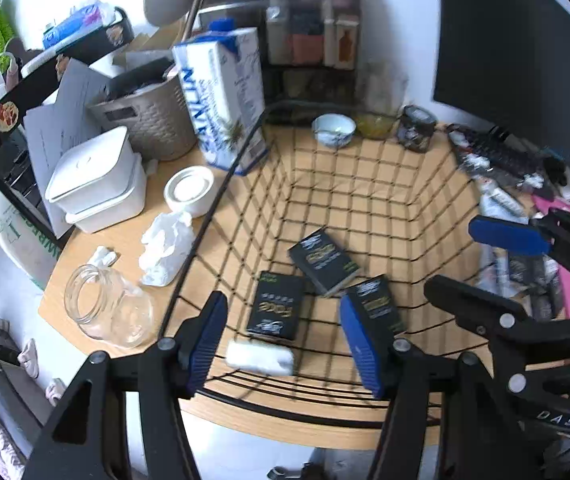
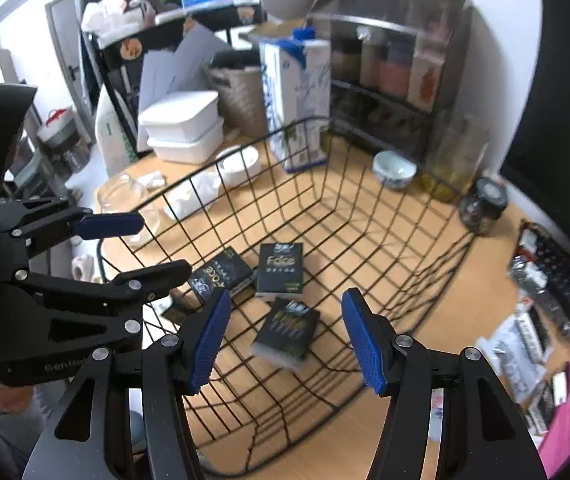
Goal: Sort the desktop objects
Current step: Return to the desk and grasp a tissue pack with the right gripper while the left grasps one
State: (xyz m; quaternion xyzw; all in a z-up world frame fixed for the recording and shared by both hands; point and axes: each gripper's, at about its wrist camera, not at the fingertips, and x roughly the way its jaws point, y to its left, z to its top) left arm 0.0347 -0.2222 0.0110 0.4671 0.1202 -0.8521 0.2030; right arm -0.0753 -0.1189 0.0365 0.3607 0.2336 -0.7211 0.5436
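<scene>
we hold both grippers over the black wire basket on the wooden bench. the left gripper has its fingers apart with nothing pressed between them; a small white pack lies blurred just below the gap, on the basket's near edge or floor, and we cannot tell whether it has settled. the right gripper also stands open and empty, with a dark tissue pack blurred below its gap, inside the basket.

2 more dark packs lie flat on the basket floor, so we judge the sorting of these packs well underway. more packs and a keyboard sit on the bench to the right of the basket.

what could go wrong from here: the 2 grippers are close together, and a careless swing could knock one into the other or hook a finger in the wire mesh and drag the basket. the basket's far corner sits just beside the tall milk carton, so a shove might tip it. the glass jar lies on its side near the bench edge, left of the basket, and a nudge could roll it off. the crumpled tissue touches the basket's left rim and could snag.
</scene>
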